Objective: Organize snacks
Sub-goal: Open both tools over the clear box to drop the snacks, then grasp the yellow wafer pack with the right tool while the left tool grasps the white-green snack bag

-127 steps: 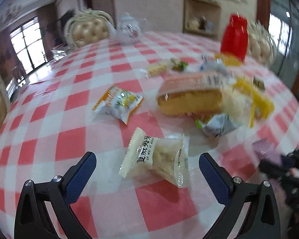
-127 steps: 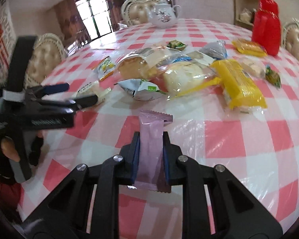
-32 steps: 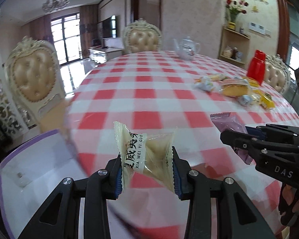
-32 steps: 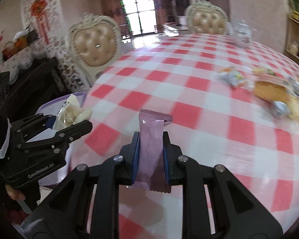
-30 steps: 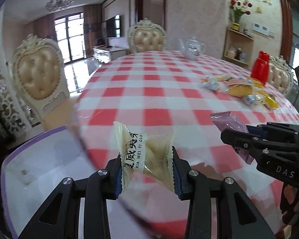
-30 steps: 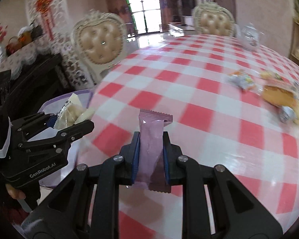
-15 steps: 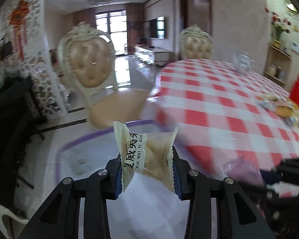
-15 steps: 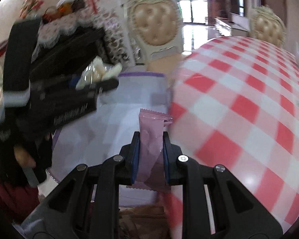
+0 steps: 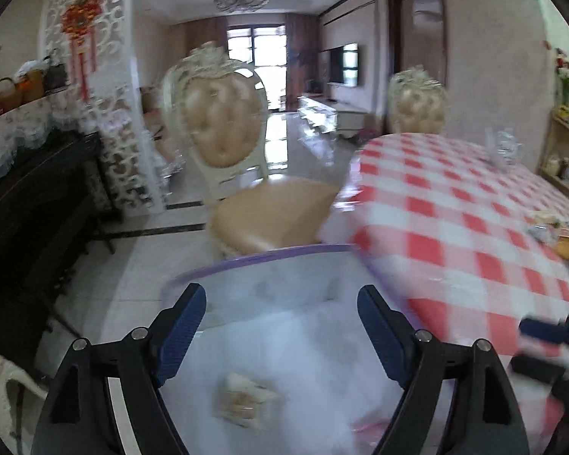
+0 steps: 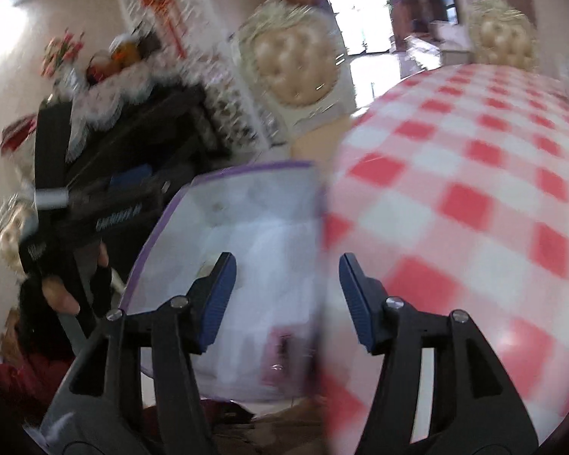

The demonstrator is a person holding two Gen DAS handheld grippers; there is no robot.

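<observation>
My left gripper (image 9: 280, 326) is open and empty above a clear storage bin with a purple rim (image 9: 261, 256) that stands beside the table. The cream cracker packet (image 9: 244, 405) lies inside the bin below the jaws. My right gripper (image 10: 282, 297) is open and empty over the same bin (image 10: 178, 206). The pink snack packet (image 10: 278, 356) lies in the bin below it, and shows blurred in the left wrist view (image 9: 371, 428). The left gripper shows in the right wrist view (image 10: 95, 204), and the right gripper at the left view's right edge (image 9: 542, 345).
The round table with a red and white checked cloth (image 9: 474, 227) is right of the bin. Several snacks (image 9: 561, 235) lie far across it. A cream padded chair (image 9: 242, 174) stands behind the bin. A dark sideboard (image 9: 30, 204) is at the left.
Both grippers swung left from the table to over the bin and opened. The cracker packet and the pink packet dropped into the bin.
</observation>
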